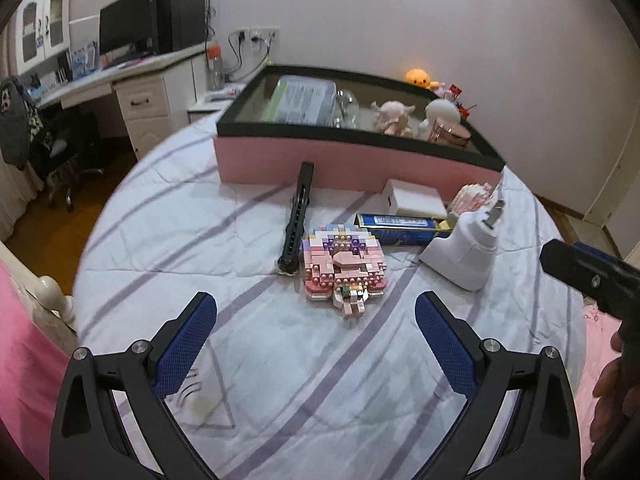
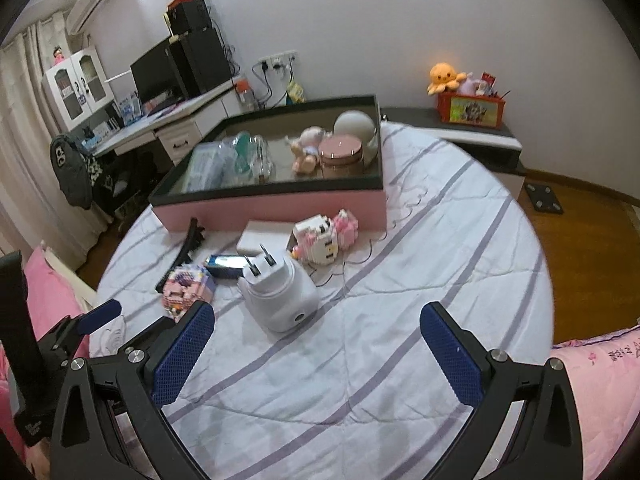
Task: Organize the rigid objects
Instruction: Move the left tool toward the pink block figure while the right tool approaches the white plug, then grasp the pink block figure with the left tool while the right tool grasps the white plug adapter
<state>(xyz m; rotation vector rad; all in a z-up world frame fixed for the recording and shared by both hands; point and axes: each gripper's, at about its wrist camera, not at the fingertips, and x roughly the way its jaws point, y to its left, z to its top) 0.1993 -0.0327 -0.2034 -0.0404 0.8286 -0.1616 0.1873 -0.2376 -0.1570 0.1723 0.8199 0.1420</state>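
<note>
**Loose things on the bed, both grippers empty**

Brick model (image 1: 343, 268) first — it lies nearest your left gripper (image 1: 316, 344), whose fingers stand wide apart with nothing between them. It looks light but likely to shed pieces, so take it across its flat sides, not by the small bits at its near end. Your right gripper (image 2: 316, 354) is just as wide and empty, and the white plug adapter (image 2: 280, 296) sits just ahead of it, prongs tilted up and away; its smooth, rounded shell may slip, so close on the body, clear of the prongs. Beyond these lie a black hair clip (image 1: 298, 218), a blue box (image 1: 400, 226), a white box (image 1: 416, 198) and a second brick model (image 2: 326, 236), all stiff and probably light. Behind them stands the pink tray (image 1: 352, 162), already holding several items. Everything rests on a soft striped bedsheet (image 1: 280, 380) — expect things to tip. A desk (image 2: 176, 120) stands against the far wall.
</note>
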